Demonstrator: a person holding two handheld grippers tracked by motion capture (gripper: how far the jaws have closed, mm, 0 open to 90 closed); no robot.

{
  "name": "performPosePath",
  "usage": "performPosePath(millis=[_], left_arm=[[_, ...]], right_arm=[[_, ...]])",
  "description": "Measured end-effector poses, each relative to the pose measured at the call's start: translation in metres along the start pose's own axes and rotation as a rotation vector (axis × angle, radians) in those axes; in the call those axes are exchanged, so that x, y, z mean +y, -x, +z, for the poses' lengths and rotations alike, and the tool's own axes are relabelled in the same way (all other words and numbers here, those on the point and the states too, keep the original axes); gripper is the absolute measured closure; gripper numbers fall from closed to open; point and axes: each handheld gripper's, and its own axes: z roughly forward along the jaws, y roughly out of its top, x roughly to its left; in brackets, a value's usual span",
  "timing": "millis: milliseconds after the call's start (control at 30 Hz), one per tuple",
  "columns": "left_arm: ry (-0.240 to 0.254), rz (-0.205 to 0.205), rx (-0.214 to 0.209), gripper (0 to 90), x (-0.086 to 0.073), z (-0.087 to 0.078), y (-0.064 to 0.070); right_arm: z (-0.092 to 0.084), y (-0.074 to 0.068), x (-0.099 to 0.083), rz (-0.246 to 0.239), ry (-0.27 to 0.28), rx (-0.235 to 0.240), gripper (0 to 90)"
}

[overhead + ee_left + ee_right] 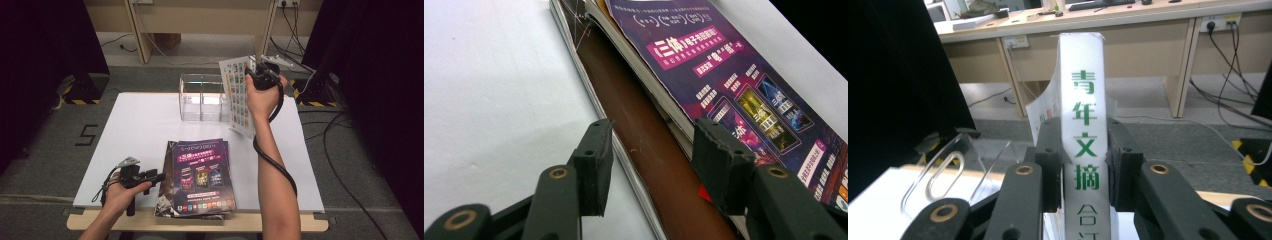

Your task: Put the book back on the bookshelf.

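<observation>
Left fingers [649,165] gape over stacked magazines [200,175]; right fingers [1083,170] clamp 1 magazine [1083,125] upright.

White table top [140,130] on a wooden frame, grey carpet around it. Lying on it: a clear acrylic organizer [202,97] at the far middle, and a stack of magazines [197,177] at the near edge, purple cover on top, slightly fanned. The left hand [122,192] rests at the near left corner.
</observation>
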Motion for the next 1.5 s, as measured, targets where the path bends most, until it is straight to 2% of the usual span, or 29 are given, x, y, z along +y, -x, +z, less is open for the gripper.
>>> performPosePath(millis=[133,167,200,333,467,600,733,833,867,967,1033,1367,1500], left_arm=[[0.005,0.001,0.001,50.2,0.000,-0.001,0.000],[0.005,0.001,0.001,50.2,0.000,-0.001,0.000],[0.004,-0.002,0.000,50.3,0.000,-0.001,0.000],[-0.002,-0.001,-0.001,50.3,0.000,0.000,0.002],[-0.001,0.001,-0.003,50.3,0.001,0.001,0.002],[-0.006,0.001,-0.001,50.3,0.001,0.002,0.002],[-0.008,0.003,0.000,50.2,0.001,0.002,0.002],[-0.004,0.001,-0.001,50.2,0.001,0.002,0.002],[-0.004,0.001,-0.001,50.2,0.001,0.002,0.002],[-0.002,0.001,-0.001,50.2,0.001,0.001,0.002],[0.003,-0.001,0.001,50.3,0.002,0.000,0.001],[0.002,0.001,0.003,50.3,0.002,0.000,0.001],[0.003,0.000,0.001,50.2,0.002,0.000,0.000]], right_arm=[[-0.031,-0.002,-0.012,-0.044,-0.020,0.031,72.4],[-0.031,-0.002,-0.012,-0.044,-0.020,0.031,72.4],[-0.051,0.000,-0.023,-0.055,-0.026,0.054,72.4],[-0.081,0.007,-0.043,-0.076,-0.043,0.073,72.5],[-0.101,0.012,-0.060,-0.090,-0.043,0.074,72.7],[-0.112,0.016,-0.071,-0.091,-0.033,0.072,72.5],[-0.116,0.018,-0.078,-0.085,-0.025,0.074,70.0],[-0.115,0.018,-0.080,-0.072,-0.036,0.082,65.1],[-0.113,0.018,-0.081,-0.079,-0.046,0.070,63.7],[-0.110,0.020,-0.081,-0.074,-0.042,0.067,64.0],[-0.108,0.019,-0.081,-0.079,-0.042,0.048,64.2],[-0.095,0.017,-0.071,-0.088,-0.087,0.040,64.1],[-0.089,0.018,-0.065,-0.082,-0.104,0.020,68.3]])
